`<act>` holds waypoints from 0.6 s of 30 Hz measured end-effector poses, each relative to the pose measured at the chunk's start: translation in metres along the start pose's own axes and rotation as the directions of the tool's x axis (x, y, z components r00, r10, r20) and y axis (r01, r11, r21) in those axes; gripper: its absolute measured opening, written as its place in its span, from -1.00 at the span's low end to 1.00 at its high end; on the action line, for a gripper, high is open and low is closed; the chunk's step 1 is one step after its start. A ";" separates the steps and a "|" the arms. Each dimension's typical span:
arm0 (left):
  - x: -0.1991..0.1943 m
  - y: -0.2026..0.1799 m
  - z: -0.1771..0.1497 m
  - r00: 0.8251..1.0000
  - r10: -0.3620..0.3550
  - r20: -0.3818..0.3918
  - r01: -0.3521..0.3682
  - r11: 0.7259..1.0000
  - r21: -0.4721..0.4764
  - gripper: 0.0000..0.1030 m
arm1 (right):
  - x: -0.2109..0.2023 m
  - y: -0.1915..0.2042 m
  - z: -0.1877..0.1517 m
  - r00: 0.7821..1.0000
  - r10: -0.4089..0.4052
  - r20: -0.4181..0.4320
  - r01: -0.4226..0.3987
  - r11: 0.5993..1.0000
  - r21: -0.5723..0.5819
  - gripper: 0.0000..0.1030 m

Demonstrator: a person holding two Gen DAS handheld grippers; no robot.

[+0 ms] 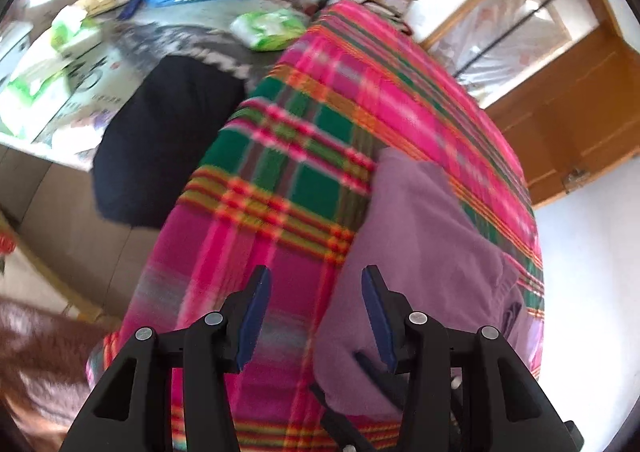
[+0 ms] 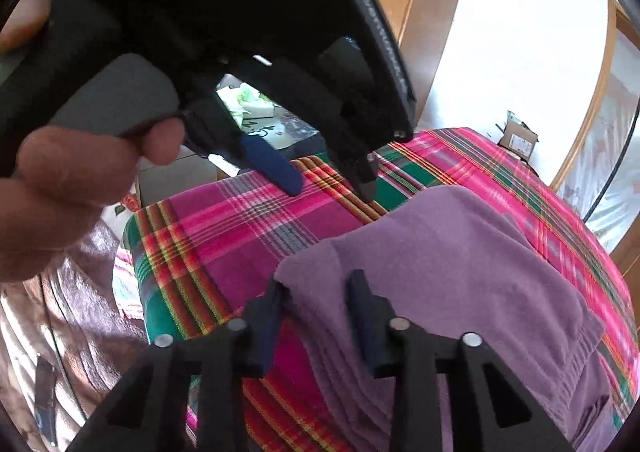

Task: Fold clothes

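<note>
Purple garment (image 2: 452, 264) on plaid blanket (image 2: 224, 236); left tool (image 2: 332, 184) ahead.

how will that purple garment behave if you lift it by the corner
The purple garment will probably droop and unfold: it looks like soft knit, lying in loose stacked layers. It likely grips rather than slips, given its fuzzy surface. The right gripper has closed around its corner layers, which may separate when raised.

The purple garment (image 2: 460, 264) is a soft, matt knit cloth with a faintly fuzzy nap. Under it, the plaid blanket (image 2: 248, 220) is woven cloth, matt and slightly coarse. The left gripper (image 2: 326, 182) and right gripper (image 2: 316, 328) are matt black plastic with dull metal pins; the door (image 1: 560, 92) is smooth wood.
</note>
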State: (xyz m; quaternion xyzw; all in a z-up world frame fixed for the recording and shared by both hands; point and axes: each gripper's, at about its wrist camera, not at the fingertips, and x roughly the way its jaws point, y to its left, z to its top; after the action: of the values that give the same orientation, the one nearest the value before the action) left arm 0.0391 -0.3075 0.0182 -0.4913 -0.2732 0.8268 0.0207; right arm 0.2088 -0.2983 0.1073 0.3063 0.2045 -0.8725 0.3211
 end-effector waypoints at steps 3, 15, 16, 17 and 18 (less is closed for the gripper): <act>0.011 -0.009 0.009 0.999 -0.026 -0.027 0.027 0.999 0.035 -0.05 | -0.004 -0.007 0.002 1.000 0.023 0.005 -0.023 0.999 0.048 -0.58; 0.054 -0.025 0.049 0.981 -0.132 -0.143 0.141 0.988 0.056 -0.05 | -0.012 -0.017 0.004 0.998 0.063 0.025 -0.065 0.993 0.095 -0.59; 0.058 -0.025 0.052 0.976 -0.151 -0.155 0.160 0.986 0.042 -0.05 | -0.012 -0.017 0.004 0.997 0.067 0.028 -0.069 0.993 0.098 -0.59; 0.063 -0.025 0.056 0.968 -0.175 -0.179 0.182 0.983 0.028 -0.05 | -0.013 -0.018 0.004 0.997 0.071 0.031 -0.073 0.992 0.100 -0.59; 0.067 -0.026 0.059 0.961 -0.192 -0.198 0.200 0.979 0.021 -0.05 | -0.013 -0.020 0.004 0.996 0.078 0.033 -0.081 0.991 0.106 -0.59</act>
State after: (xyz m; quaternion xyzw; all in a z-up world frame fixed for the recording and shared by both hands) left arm -0.0504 -0.2910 -0.0016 -0.5400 -0.3002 0.7739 0.1394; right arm 0.2015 -0.2813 0.1224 0.3182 0.1404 -0.8730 0.3418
